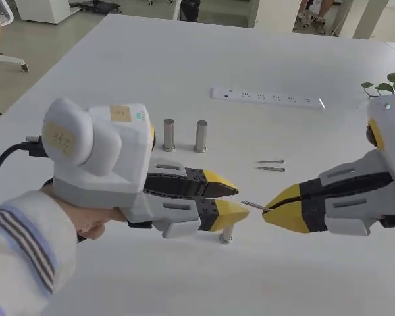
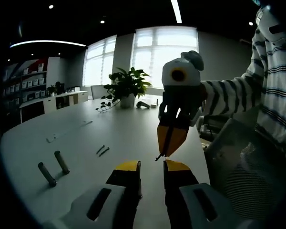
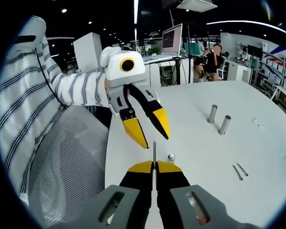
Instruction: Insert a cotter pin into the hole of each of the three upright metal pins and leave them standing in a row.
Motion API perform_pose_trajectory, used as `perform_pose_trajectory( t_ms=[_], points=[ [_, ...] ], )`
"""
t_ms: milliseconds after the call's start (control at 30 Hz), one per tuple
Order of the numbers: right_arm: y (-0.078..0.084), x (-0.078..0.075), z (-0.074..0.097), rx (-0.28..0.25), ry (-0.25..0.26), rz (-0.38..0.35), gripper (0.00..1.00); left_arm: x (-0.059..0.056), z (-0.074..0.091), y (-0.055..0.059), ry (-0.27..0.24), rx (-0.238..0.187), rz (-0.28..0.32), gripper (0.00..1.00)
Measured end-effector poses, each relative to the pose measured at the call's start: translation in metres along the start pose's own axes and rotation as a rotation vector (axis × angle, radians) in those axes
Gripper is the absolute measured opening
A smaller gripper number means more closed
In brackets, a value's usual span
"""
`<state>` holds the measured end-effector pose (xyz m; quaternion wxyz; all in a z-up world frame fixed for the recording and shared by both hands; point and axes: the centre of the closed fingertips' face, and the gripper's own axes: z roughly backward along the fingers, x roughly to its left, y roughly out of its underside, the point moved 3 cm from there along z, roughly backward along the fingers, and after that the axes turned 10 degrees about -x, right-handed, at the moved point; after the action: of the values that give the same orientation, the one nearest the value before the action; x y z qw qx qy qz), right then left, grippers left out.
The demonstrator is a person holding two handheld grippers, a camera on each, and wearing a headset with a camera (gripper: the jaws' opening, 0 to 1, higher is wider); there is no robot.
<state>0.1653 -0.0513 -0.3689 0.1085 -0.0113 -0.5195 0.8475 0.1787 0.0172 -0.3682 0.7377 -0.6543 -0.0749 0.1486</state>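
Cotter pin (image 1: pixel 253 205) lines up for insertion: you hold it pinched in the pressed-together jaws of the right tool (image 1: pixel 268 214). Its shaft sticks out level past the yellow tips and is aimed at the left tool (image 1: pixel 232 199), whose jaws are spread and hold nothing. Between the two sets of tips and lower down, the near metal pin (image 1: pixel 226 234) stands upright on the worktop (image 1: pixel 184 59), toward its near edge and just under the left tool's lower jaw. The cotter pin's long axis lies flat, crossing the metal pin's upright one, and its free end hangs above and a little right of the metal pin's top. The left tool is the nearer of the two, so it looks placed to steady the metal pin while you lower the cotter pin to the cross hole, which is too small to make out. Farther in, toward the middle of the worktop, a second metal pin (image 1: pixel 169 135) and a third metal pin (image 1: pixel 201 136) stand side by side. Two spare cotter pins (image 1: pixel 270 161) lie to their right.
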Motion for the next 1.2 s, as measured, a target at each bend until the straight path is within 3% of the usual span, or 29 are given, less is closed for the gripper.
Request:
perform_pose_trajectory(
  t_ms=[267, 467, 900, 1200],
  points=[
    [0.013, -0.008, 0.0, 0.024, 0.019, -0.022, 0.0, 0.008, -0.002, 0.011, -0.017, 0.048, -0.006, 0.18],
    [0.02, -0.014, -0.002, 0.038, 0.024, -0.027, 0.0, 0.013, -0.005, 0.015, -0.021, 0.053, 0.006, 0.16],
    [0.036, -0.022, -0.01, 0.077, 0.022, -0.016, 0.0, 0.02, -0.012, 0.036, -0.021, 0.129, -0.012, 0.17],
    [0.043, -0.022, -0.012, 0.094, 0.017, -0.027, 0.0, 0.022, -0.015, 0.041, -0.011, 0.153, -0.024, 0.15]
  ],
)
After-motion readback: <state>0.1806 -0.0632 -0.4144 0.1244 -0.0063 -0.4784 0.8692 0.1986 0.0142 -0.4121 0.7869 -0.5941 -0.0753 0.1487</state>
